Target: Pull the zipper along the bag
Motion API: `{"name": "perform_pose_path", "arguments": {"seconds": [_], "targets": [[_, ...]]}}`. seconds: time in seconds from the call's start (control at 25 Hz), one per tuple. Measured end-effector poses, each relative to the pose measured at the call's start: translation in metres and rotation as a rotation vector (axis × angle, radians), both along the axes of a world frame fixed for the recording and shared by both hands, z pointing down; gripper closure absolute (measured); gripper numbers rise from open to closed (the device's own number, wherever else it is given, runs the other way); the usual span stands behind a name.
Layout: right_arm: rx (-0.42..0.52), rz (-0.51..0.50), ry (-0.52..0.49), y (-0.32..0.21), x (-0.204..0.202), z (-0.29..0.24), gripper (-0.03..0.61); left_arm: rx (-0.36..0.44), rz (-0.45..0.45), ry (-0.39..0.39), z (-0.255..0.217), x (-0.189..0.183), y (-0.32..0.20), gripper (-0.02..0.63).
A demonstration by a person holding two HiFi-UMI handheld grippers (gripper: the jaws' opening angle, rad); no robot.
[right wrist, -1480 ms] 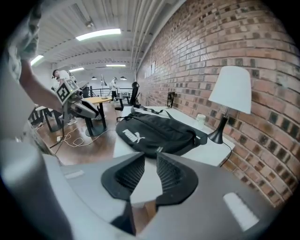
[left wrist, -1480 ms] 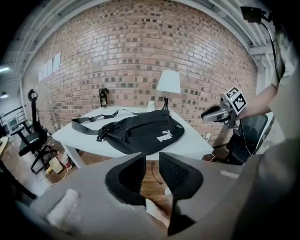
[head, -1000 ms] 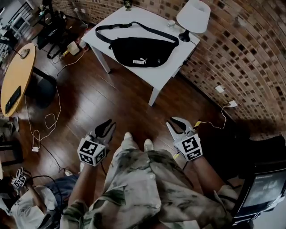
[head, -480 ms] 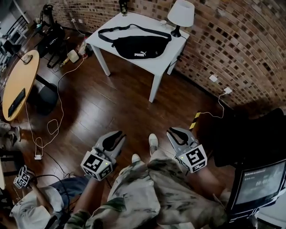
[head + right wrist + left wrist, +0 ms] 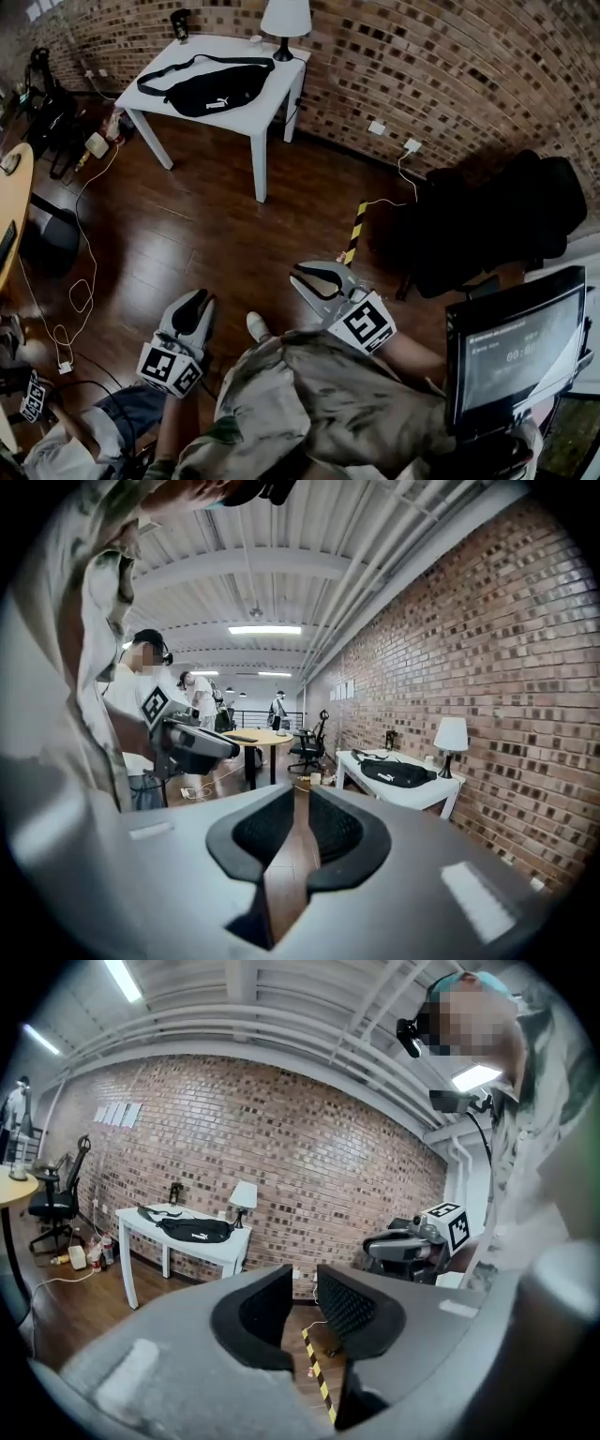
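Lying flat: bag (image 5: pixel 211 92), long axis L-R.

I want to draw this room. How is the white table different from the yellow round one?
The white table has a straight-edged top and white legs; the yellow table has a round top and dark legs. The white table, with the black bag on it, stands by the brick wall; the yellow table stands out in the room. Both stand on the wooden floor.
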State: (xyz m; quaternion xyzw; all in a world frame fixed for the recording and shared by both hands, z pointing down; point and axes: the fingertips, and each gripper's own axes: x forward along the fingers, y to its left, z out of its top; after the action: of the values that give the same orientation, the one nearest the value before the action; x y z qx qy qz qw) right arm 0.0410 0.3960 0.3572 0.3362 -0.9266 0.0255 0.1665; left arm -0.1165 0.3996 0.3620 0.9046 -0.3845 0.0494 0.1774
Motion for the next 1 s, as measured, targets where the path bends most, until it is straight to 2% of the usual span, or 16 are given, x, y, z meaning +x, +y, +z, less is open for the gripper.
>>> {"name": "perform_pose_path", "arguments": {"seconds": [0.2,0.52,0.72,1.0], "targets": [[0.011,-0.014,0.015,0.05,0.042,-0.017,0.526,0.005,-0.005,0.007,-0.016,0.057,0.038,0.528],[0.012,-0.002,0.034,0.126,0.115,-0.002,0.557,-0.011,0.049,0.034,-0.007,0.156,0.11,0.529],[0.028,0.019,-0.01,0.146,0.141,0.0,0.568,-0.03,0.062,0.005,-0.004,0.177,0.137,0.529],[0.035,0.052,-0.014,0.154,0.159,-0.003,0.569,-0.018,0.087,-0.02,-0.006,0.193,0.141,0.529]]}}
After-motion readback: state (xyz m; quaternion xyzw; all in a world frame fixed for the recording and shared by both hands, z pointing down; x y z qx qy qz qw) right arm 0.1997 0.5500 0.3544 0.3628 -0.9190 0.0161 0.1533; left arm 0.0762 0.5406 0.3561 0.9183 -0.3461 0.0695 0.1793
